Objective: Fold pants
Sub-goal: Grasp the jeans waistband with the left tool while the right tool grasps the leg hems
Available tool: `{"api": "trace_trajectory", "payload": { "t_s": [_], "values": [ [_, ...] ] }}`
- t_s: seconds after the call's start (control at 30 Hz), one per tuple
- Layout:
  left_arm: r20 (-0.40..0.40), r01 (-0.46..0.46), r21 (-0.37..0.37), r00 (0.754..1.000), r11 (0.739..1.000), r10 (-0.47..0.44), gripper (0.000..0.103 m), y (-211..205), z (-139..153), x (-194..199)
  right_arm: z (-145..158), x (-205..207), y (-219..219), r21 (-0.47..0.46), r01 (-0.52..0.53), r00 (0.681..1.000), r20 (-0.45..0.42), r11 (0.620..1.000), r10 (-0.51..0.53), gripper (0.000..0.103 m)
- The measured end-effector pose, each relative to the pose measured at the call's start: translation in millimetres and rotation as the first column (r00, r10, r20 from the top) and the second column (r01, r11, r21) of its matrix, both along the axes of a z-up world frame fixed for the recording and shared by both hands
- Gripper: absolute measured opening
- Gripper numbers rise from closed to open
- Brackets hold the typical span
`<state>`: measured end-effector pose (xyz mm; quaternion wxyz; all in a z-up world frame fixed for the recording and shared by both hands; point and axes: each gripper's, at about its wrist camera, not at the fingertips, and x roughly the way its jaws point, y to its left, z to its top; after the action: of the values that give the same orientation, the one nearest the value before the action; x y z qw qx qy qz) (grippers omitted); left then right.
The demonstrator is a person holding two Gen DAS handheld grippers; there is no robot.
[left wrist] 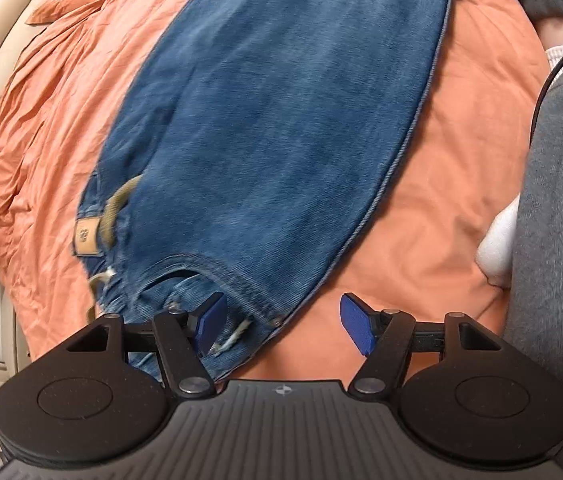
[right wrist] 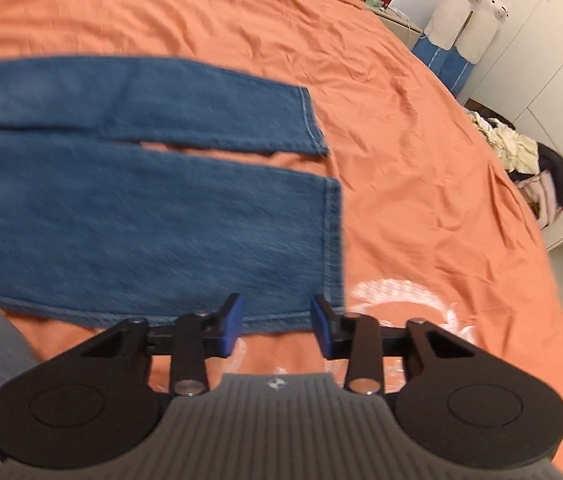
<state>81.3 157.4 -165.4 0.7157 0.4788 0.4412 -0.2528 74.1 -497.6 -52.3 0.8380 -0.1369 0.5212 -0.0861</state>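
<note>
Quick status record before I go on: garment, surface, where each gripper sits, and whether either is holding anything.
garment: blue jeans, spread flat, legs apart
surface: orange bedsheet
left gripper: open, at the waistband end, holding nothing
right gripper: open, at the near leg's hem corner, holding nothing
fold: not yet begun
image: both views motion-blurred

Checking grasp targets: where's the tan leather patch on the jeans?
Left wrist view, lower left: the leather patch sits at the jeans waistband, left of the open left gripper, beside the belt loop.
</note>
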Motion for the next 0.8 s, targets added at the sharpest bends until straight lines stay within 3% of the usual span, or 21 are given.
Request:
{"api": "trace_trajectory", "payload": {
  "t_s": [0.2, 0.27, 0.43, 0.6, 0.7, 0.8],
  "values": [
    [0.019, -0.031, 0.013, 0.999, 0.999, 0.031, 0.076, -4.3, -12.2, -1.8, -12.8, -2.4, -4.2, -0.074, -0.105, 0.993, -0.058, 0.992, 0.101, 0.03],
    [0.04, -0.036, 0.031, 0.999, 0.999, 0.035, 0.07, -8.0, -14.3, -1.8, -16.3, -3.1, -6.9, -0.076, -0.128, 0.99, -0.062, 0.989, 0.123, 0.03],
    [0.105, -0.08, 0.069, 0.992, 0.994, 0.072, 0.03, -17.8, -15.9, 0.2, -29.1, -10.8, -1.0, -0.123, -0.26, 0.963, -0.106, 0.958, 0.248, 0.03],
    [0.2, -0.204, -0.038, 0.958, 0.978, 0.207, 0.018, -23.6, 16.2, 3.1, -41.9, -34.6, 14.5, -0.221, -0.48, 0.876, -0.173, 0.849, 0.451, 0.03],
    [0.241, -0.306, -0.139, 0.912, 0.942, 0.332, 0.016, -25.9, 40.6, 15.6, -55.4, -46.5, 21.2, -0.3, -0.595, 0.804, -0.228, 0.746, 0.549, 0.032],
    [0.263, -0.375, -0.19, 0.871, 0.908, 0.415, 0.015, -31.5, 58.1, 24.8, -71.3, -51.5, 22.3, -0.346, -0.665, 0.746, -0.265, 0.662, 0.611, 0.038]
  ]
}}
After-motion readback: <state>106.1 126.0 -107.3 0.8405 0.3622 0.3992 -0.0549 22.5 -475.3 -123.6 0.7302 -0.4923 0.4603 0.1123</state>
